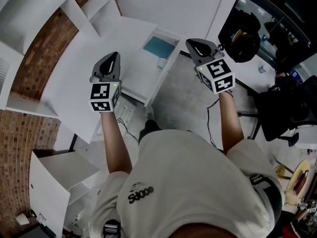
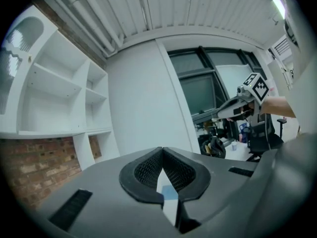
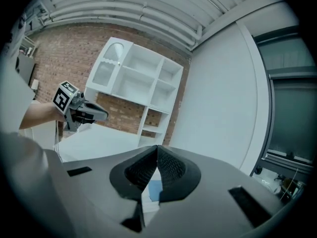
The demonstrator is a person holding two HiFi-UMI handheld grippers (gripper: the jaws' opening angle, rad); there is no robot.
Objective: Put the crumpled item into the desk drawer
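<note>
Here, both tongs are held above the white desk (image 1: 74, 83) at mid-frame. The left gripper (image 1: 116, 56) and the right gripper (image 1: 192, 43) each have their jaws fully together, tips touching, with nothing between them. Upper centre, between the two, lies what appears to be the open drawer (image 1: 158, 47), blue-lined. A small pale lump (image 1: 162, 62) at its lower edge may be the crumpled item, but it is too small to tell. Judged stage: pickup not yet made. The next move calls for locating the item, parting one pair of jaws and lowering them around it.
</note>
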